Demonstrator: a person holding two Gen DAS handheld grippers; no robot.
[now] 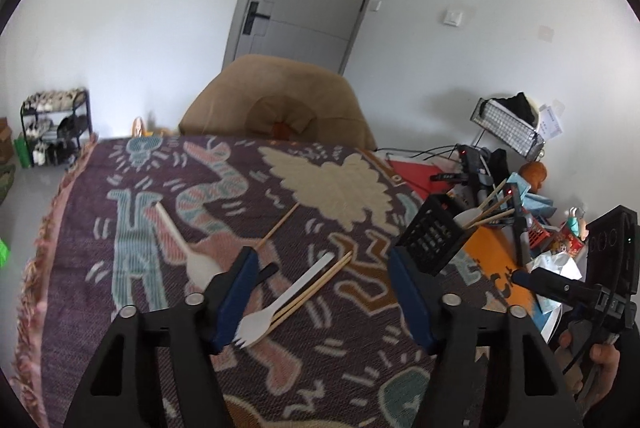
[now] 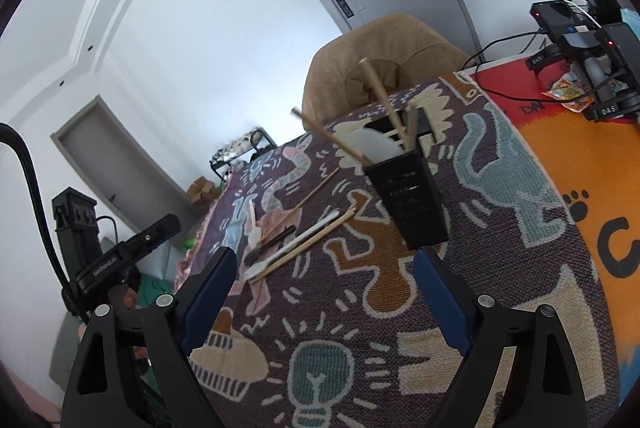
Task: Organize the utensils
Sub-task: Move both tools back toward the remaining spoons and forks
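Observation:
A black slotted utensil holder (image 1: 434, 238) (image 2: 408, 193) stands on the patterned cloth, with several chopsticks (image 2: 380, 95) and a white spoon (image 2: 378, 143) in it. On the cloth lie a white fork (image 1: 280, 304) (image 2: 296, 240) beside a pair of chopsticks (image 1: 316, 286) (image 2: 308, 246), a white spoon (image 1: 188, 244) (image 2: 253, 228), a single chopstick (image 1: 278, 226) (image 2: 316, 187) and a black utensil (image 1: 266, 272) (image 2: 272, 242). My left gripper (image 1: 320, 300) is open and empty just above the fork. My right gripper (image 2: 320, 300) is open and empty, near the holder.
A tan chair (image 1: 276, 103) stands behind the table. Cluttered electronics, cables and small items (image 1: 520, 195) fill the right side of the table on an orange mat (image 2: 580, 167). A shoe rack (image 1: 56, 127) stands by the far wall.

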